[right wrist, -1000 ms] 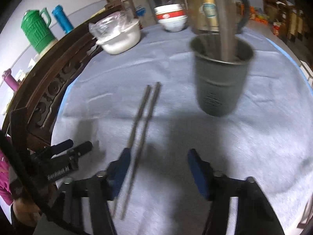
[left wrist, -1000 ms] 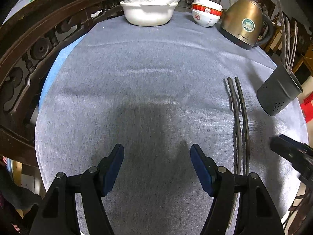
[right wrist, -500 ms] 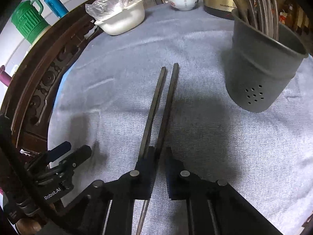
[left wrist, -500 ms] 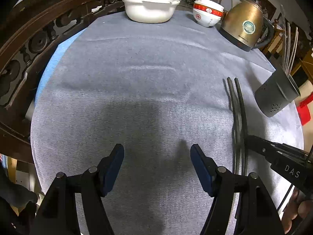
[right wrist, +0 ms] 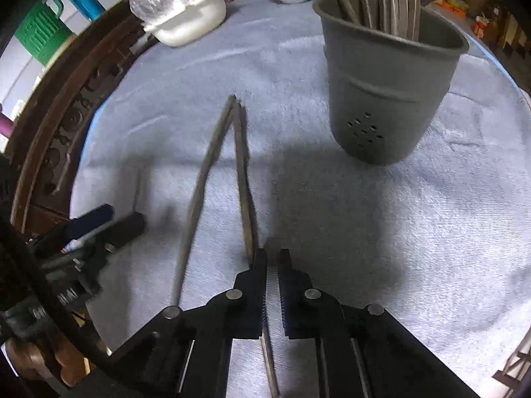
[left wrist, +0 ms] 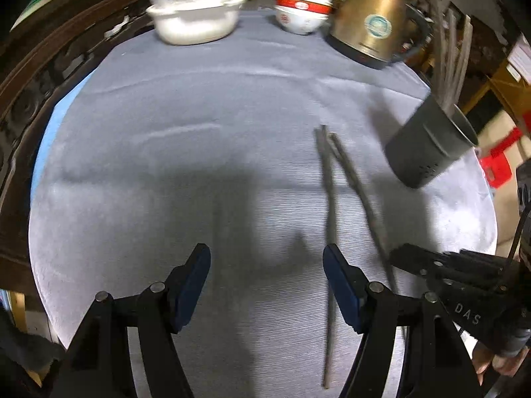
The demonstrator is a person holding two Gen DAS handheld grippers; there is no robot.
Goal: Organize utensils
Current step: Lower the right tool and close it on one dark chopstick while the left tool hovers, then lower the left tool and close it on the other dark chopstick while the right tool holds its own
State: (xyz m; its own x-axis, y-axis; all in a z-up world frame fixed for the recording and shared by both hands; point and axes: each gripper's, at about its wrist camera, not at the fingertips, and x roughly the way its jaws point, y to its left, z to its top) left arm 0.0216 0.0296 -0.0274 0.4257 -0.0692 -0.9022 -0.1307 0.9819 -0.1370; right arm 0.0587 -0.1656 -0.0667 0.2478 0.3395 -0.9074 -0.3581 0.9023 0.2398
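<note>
Two dark chopsticks lie on the grey tablecloth, tips together, splayed in a V. My right gripper (right wrist: 272,258) is shut on the right chopstick (right wrist: 242,172), near its thick end. The left chopstick (right wrist: 199,195) lies loose on the cloth beside it. A grey perforated utensil holder (right wrist: 388,99) with several chopsticks in it stands to the right ahead. My left gripper (left wrist: 267,265) is open and empty, low over the cloth; the loose chopstick (left wrist: 330,232) runs past its right finger. The held chopstick (left wrist: 360,189) and the right gripper (left wrist: 411,262) show at the right.
At the table's far edge stand a white bowl covered with plastic (left wrist: 195,20), stacked red-and-white bowls (left wrist: 302,10) and a brass kettle (left wrist: 375,23). A carved wooden chair back (right wrist: 66,116) curves along the left edge. The utensil holder (left wrist: 431,146) stands near the right edge.
My right gripper has closed on one chopstick and swung its thick end sideways, so the pair now splays in a V. The left gripper has shifted slightly toward the chopsticks.
</note>
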